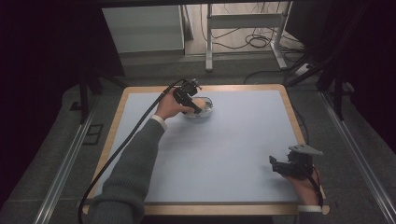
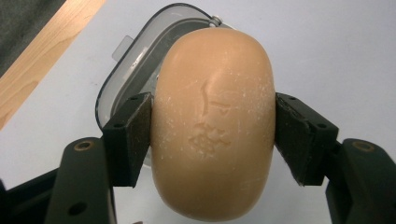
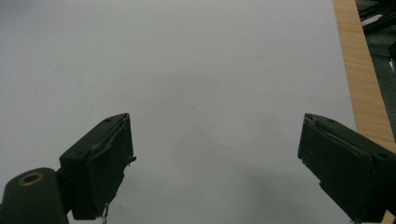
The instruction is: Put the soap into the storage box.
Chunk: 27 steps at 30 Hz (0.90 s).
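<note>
While clamped across its narrow middle between the left gripper [image 2: 212,135] pads, soap [image 2: 213,126] over dish [image 2: 140,56] — smooth, rounded, could squirt out under squeeze, missing the dish behind. Right gripper [image 3: 215,163] — spread wide, empty, well apart.

Pretty dim overall, dark at the high view's edges. Soft light from above; faint shadow under the right gripper [image 3: 215,154]. Soap [image 2: 214,123] close-up is sharp, no glare.
</note>
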{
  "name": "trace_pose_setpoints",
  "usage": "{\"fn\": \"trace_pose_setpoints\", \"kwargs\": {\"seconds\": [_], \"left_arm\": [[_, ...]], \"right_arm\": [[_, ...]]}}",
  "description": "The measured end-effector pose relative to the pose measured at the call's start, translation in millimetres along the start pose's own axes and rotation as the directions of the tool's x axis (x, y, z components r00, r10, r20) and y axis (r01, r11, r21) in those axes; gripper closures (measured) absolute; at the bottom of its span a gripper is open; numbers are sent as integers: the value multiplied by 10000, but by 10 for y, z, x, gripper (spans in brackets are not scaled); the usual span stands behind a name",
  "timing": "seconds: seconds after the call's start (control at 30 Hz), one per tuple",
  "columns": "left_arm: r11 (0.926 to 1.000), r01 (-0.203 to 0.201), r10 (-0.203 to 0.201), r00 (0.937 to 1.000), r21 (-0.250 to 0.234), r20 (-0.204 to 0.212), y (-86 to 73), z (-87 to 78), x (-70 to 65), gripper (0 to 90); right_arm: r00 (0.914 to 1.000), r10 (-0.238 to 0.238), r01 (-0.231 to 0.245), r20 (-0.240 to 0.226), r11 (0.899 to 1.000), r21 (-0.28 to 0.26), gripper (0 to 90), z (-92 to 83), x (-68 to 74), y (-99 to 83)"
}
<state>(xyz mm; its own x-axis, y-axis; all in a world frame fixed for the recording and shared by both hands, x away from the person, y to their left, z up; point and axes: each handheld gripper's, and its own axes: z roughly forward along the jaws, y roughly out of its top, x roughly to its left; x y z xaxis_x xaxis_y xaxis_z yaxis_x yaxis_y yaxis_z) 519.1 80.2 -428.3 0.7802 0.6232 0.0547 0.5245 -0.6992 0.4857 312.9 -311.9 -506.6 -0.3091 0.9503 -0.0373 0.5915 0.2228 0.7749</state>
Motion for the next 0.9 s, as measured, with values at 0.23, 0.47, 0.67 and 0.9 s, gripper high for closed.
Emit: {"fn": "trace_pose_setpoints", "kwargs": {"seconds": [0.23, 0.47, 0.67, 0.9], "left_arm": [[10000, -12, 11, 10000, 69, 93, 78, 84, 48, 327], [9998, -5, 2, 9999, 220, 143, 141, 191, 89, 326], [9997, 10, -17, 9997, 254, 239, 166, 266, 120, 327], [9989, 64, -76, 9996, 459, 262, 155, 328, 161, 327]], "right_arm": [[10000, 18, -18, 10, 10000, 63, 101, 11, -14, -11], [10000, 16, -16, 12, 10000, 64, 102, 10, -16, -11], [10000, 26, -26, 24, 10000, 77, 101, 14, -22, -14], [10000, 43, -43, 7, 10000, 84, 101, 19, -28, -17]]}}
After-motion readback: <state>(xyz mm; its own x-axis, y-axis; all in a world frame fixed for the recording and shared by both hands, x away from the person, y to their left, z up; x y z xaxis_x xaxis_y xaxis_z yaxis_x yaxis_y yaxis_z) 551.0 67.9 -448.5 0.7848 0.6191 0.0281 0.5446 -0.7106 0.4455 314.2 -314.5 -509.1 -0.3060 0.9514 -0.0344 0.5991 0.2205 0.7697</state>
